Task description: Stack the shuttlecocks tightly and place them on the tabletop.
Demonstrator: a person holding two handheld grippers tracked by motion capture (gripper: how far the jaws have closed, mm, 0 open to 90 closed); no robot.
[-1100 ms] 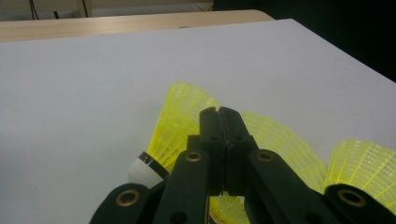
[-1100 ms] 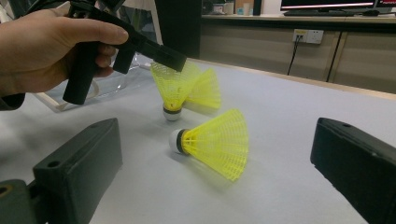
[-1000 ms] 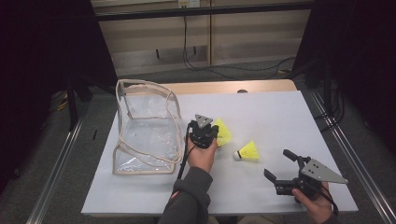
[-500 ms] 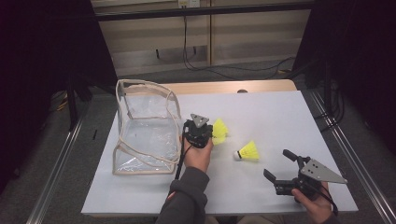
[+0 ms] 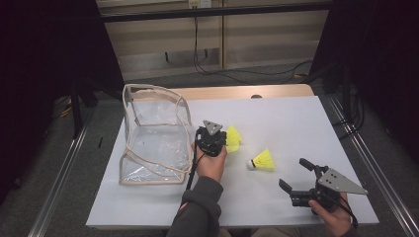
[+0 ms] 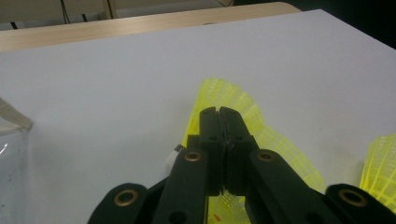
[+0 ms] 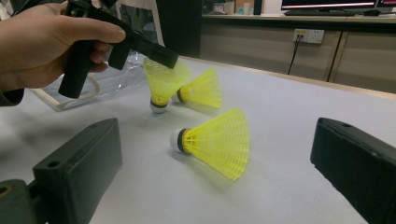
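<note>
We've got the left gripper [image 7: 161, 55] clamped on the rim of a yellow shuttlecock [image 7: 163, 84], lifted just off the white table [image 5: 296, 123] beside the clear pouch [image 5: 153, 133]. That thin mesh skirt could crumple or slip free if we swing too fast. A second shuttlecock [image 7: 201, 88] lies right behind it, a third [image 7: 217, 140] nearer our right gripper [image 5: 301, 177], whose jaws stand wide apart. The pouch's sagging rim may catch the skirt on the way in.

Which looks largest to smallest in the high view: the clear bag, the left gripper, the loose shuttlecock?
1. clear bag, by far the largest.
2. left gripper, shut on a yellow shuttlecock.
3. loose shuttlecock, smallest.
</note>
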